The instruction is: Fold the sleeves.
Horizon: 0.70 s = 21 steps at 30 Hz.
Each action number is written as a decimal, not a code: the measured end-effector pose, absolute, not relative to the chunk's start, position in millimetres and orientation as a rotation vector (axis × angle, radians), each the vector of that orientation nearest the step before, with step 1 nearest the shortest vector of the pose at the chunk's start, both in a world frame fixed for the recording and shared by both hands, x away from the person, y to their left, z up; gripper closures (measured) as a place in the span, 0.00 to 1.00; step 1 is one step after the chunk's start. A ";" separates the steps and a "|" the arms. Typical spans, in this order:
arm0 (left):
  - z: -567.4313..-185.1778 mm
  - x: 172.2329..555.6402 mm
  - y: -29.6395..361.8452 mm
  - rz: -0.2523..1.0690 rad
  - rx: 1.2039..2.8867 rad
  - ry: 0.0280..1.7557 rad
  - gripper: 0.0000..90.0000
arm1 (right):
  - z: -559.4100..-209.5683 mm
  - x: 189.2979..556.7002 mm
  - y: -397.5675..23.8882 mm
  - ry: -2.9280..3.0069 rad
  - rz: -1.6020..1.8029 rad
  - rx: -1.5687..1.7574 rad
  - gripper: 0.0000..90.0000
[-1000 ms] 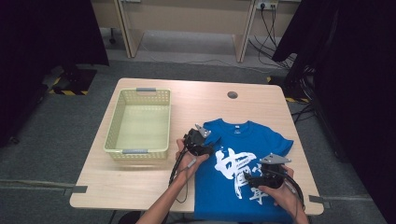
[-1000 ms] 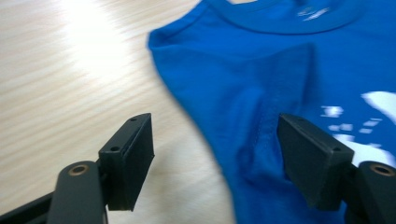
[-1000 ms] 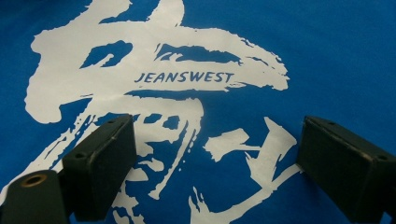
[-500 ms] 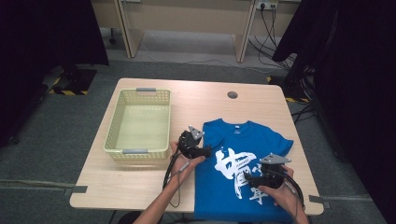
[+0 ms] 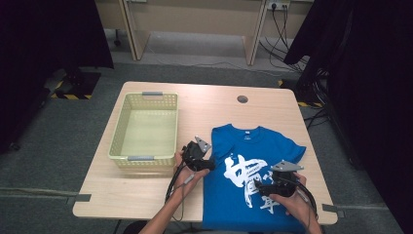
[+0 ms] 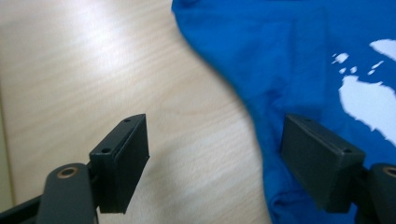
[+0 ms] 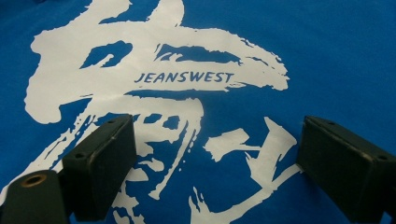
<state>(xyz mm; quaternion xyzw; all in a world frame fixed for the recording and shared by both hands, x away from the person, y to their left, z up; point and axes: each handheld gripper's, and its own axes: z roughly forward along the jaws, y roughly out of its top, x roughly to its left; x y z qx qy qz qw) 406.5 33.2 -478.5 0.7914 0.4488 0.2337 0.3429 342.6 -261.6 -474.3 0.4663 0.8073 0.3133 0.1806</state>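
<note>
High view: left hand-held gripper spread at blue T-shirt edge, right hand-held gripper spread over its print.

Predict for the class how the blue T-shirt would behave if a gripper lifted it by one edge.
The blue T-shirt is thin cloth lying flat, with soft folds at its edge, so it would probably droop and fold. It looks light. Pushed, it would likely bunch on the table rather than slide.

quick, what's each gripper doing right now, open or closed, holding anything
Left gripper: open, holding nothing, straddling the edge of the blue printed T-shirt.
Right gripper: open, holding nothing, over the shirt's white print.
</note>
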 end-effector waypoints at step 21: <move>-469.4 357.5 41.0 0.446 2.017 1.102 0.21 | -474.1 342.6 -261.0 2.279 0.881 1.323 0.13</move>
